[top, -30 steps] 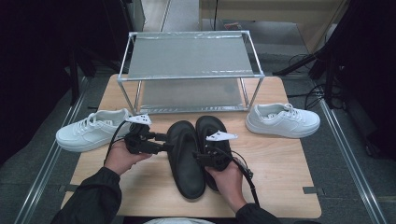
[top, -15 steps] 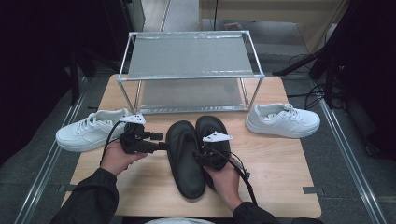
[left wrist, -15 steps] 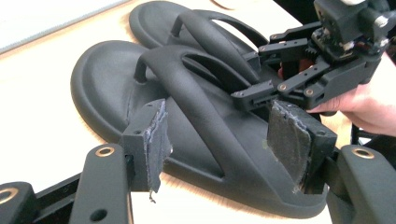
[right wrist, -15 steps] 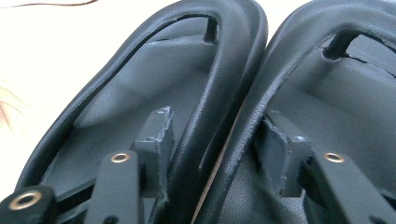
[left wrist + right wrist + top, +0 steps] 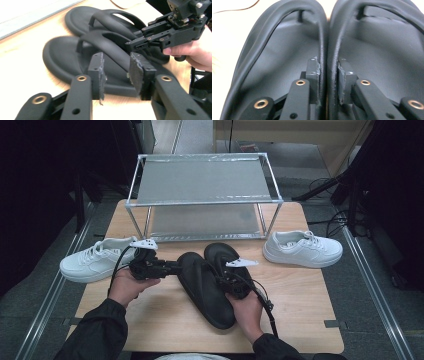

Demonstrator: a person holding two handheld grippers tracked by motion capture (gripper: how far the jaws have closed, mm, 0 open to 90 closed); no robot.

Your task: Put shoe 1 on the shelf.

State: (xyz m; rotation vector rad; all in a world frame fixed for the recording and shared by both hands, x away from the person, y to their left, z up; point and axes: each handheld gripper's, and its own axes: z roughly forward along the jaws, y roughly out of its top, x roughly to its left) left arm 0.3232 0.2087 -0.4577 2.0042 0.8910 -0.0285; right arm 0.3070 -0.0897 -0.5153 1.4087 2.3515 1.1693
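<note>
I've got both tongs on the pair of black sandals point(image 5: 210, 280), which lies on the surface point(image 5: 300, 310) just in front of the metal rack point(image 5: 202, 195), landmark for all below. Right tongs point(image 5: 328, 75) are clenched on the two adjoining inner straps, pinching them together between the pads point(image 5: 314, 72). Left tongs point(image 5: 116, 71) are released, jaws spread either side of the near sandal's strap, not touching it as far as I can tell. Left tongs sit front-left of the rack, right tongs front-centre. One white sneaker point(image 5: 97, 260) lies off the rack's front-left corner, the other white sneaker point(image 5: 302, 248) off its front-right corner. Both clear of the sandals.
</note>
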